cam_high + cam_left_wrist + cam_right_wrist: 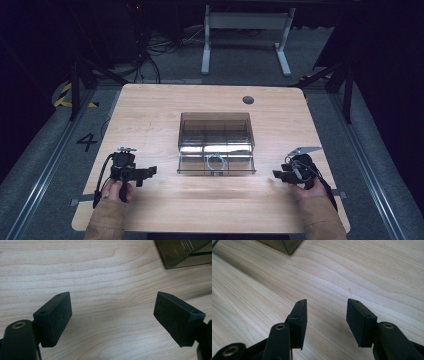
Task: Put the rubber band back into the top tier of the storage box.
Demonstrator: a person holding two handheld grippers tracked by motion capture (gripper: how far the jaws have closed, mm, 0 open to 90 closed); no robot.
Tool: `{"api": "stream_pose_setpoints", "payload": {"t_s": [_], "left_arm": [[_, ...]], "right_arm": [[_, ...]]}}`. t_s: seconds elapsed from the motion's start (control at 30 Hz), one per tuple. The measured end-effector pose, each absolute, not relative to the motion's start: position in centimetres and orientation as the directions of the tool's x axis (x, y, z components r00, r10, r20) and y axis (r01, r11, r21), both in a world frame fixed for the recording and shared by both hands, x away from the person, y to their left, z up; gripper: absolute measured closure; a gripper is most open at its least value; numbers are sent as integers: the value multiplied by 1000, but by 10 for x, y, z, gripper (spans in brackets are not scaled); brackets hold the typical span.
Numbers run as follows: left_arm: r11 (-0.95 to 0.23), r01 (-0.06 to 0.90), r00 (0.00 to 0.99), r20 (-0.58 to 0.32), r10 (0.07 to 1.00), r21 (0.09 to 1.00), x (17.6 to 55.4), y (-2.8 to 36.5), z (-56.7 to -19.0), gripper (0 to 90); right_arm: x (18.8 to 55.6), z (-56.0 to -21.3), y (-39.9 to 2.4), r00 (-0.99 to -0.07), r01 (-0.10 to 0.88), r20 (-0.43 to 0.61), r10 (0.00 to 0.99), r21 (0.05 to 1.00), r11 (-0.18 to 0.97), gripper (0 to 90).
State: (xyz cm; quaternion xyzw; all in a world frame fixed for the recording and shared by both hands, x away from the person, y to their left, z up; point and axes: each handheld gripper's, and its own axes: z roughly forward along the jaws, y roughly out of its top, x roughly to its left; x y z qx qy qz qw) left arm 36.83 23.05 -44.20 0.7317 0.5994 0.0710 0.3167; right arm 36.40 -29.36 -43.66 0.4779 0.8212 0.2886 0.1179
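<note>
A smoked, see-through plastic box with inner compartments [216, 142] is seen at the centre of the high view, standing on the pale wooden table [165, 205]. Its lid appears to be down, and a small round metal ring-like part [215, 161] is visible through its near section; what that part is cannot be told at this size. The left gripper [145, 175] is held at the lower left of the frame and the right gripper [278, 176] at the lower right, each well apart from the box and pointed inward toward it.

In the left gripper view the two black pads are spread wide with only bare wood between them, and a corner of the box [183, 252] sits at the upper right. In the right gripper view the jaws are likewise parted and nothing is gripped; a box corner [284, 245] shows at the upper left.

The step in hand is judged to be the approach to the box, probably for opening it. It would be done well if both grippers were brought in level and low. One would be set against a side wall to steady the light box, so that it is not pushed across the smooth table. The other would be closed squarely on the front lip of the lid. The jaws should be kept open until the lip lies fully between the pads, since a thin plastic edge is likely to slip from a partial grip.
</note>
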Motion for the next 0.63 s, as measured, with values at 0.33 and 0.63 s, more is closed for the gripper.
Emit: {"api": "stream_pose_setpoints", "payload": {"t_s": [0.33, 0.63], "left_arm": [[-81, 832, 271, -276, 922, 548, 368, 230, -442, 158], [-82, 833, 272, -277, 922, 547, 369, 230, -442, 158]], "right_arm": [[360, -444, -291, -512, 715, 75, 856, 590, 375, 516], [359, -448, -289, -504, 705, 54, 862, 602, 374, 513]]}}
